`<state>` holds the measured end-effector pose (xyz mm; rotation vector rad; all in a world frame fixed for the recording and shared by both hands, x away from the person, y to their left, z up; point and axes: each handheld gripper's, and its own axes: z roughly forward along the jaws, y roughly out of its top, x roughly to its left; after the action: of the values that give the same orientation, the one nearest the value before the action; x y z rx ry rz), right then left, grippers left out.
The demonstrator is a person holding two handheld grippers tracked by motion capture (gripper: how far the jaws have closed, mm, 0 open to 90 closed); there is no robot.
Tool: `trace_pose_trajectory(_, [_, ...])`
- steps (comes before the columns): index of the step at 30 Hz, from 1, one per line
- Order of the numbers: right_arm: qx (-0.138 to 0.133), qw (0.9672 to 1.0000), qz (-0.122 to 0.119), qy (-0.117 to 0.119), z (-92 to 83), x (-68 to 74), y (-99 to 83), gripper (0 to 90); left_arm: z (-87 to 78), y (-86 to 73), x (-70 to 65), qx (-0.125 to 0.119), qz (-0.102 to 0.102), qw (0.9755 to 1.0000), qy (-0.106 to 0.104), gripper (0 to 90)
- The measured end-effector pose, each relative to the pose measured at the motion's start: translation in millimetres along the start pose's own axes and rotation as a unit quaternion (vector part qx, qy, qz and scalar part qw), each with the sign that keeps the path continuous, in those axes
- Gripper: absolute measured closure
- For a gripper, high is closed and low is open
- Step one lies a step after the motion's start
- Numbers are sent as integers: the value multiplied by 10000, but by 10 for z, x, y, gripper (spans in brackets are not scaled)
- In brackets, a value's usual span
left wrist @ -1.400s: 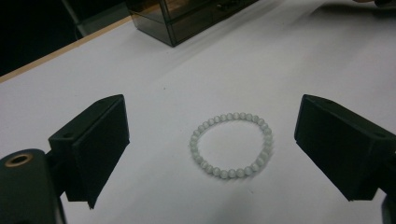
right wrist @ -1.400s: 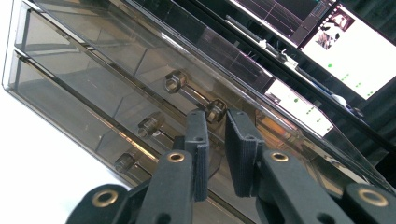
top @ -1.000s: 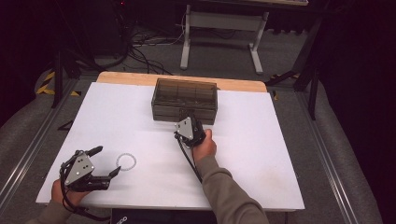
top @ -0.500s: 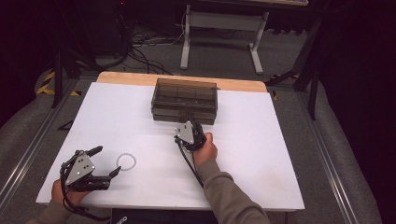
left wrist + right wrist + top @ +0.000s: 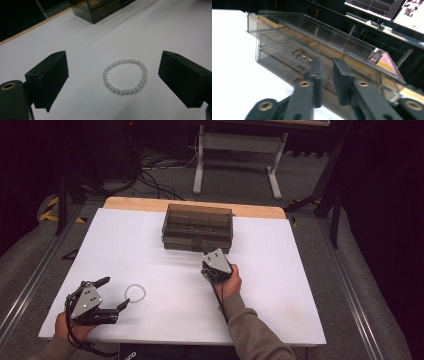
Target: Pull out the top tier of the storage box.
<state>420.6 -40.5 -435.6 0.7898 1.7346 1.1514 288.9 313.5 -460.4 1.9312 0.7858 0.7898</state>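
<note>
- The bracelet [image 5: 125, 76] is a closed ring of small, round, pale greenish-white beads, all alike in size, lying flat on the surface [image 5: 280, 285].
- In the high view the bracelet [image 5: 135, 293] rests in the near left part of the surface, just right of the left gripper [image 5: 111, 294].
- The left gripper is held low at the near left edge; its fingers [image 5: 48, 80] stand wide apart, one on each side of the bracelet, and neither touches a bead.
- The box [image 5: 198, 227] is a smoky, see-through plastic case with a flat lid and inner dividers, standing at the far middle of the surface.
- The right gripper [image 5: 212, 266] hovers just in front of the near right part of the box, pointing at it.
- In the right gripper view its fingers [image 5: 343, 80] are nearly together with a narrow slot between them and nothing in it; they have just been closing, and the front wall of the box [image 5: 294, 50] with a small latch lies beyond their tips.
- The surface is a plain white sheet over a board whose pale wooden edge [image 5: 135, 203] shows at the far side.
- Around it the room is dark: grey carpet [image 5: 385, 285], tangled cables [image 5: 150, 170] on the floor, and a white metal stand [image 5: 237, 150] beyond the far edge.
</note>
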Motion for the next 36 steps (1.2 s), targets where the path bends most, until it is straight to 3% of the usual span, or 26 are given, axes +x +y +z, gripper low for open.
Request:
trace_pose_trajectory(2, [-5, 10000, 38, 73, -14, -45, 15, 871, -1, -1, -1, -1, -10, 10000, -6, 101])
trace_pose_trajectory(3, [-6, 9992, 63, 390, -37, -182, 70, 900, 1, 0, -1, 6, 6, 10000, -1, 102])
trace_pose_trajectory(4, [-6, 9992, 63, 390, -37, -182, 70, 900, 1, 0, -1, 6, 6, 10000, -1, 102])
trace_pose_trajectory(5, [40, 9990, 84, 433, -55, -333, 133, 900, 1, 0, -6, 4, 8, 10000, 8, 102])
trace_pose_trajectory(9, [431, 9964, 242, 688, -26, -625, 237, 900, 7, -1, -9, 25, 21, 10000, 0, 103])
trace_pose_trajectory(11, [560, 9958, 257, 673, -14, -740, 280, 900, 10, -2, -7, 46, 54, 10000, 9, 103])
trace_pose_trajectory(14, [903, 9916, 422, 831, 43, -901, 316, 900, 15, -2, -12, 67, 57, 10000, -11, 104])
trace_pose_trajectory(15, [903, 9916, 422, 831, 43, -901, 316, 900, 15, -2, -12, 67, 57, 10000, -11, 104])
trace_pose_trajectory(19, [1324, 9844, 437, 1073, 113, -1026, 323, 900, 20, -5, -12, 77, 64, 9999, -20, 106])
trace_pose_trajectory(20, [1324, 9844, 437, 1073, 113, -1026, 323, 900, 20, -5, -12, 77, 64, 9999, -20, 107])
trace_pose_trajectory(22, [1503, 9808, 386, 1183, 139, -1021, 312, 900, 19, -5, -11, 64, 63, 10000, -3, 108])
trace_pose_trajectory(27, [1694, 9782, 278, 1170, 179, -1024, 308, 900, 23, -13, -12, 81, 23, 10000, -14, 109])
trace_pose_trajectory(32, [2057, 9678, 203, 1435, 251, -1075, 382, 900, 34, -17, -2, 88, 35, 10000, -22, 109])
trace_pose_trajectory(36, [2319, 9610, 46, 1507, 290, -1066, 449, 900, 30, -14, -12, 84, 21, 10000, -32, 109])
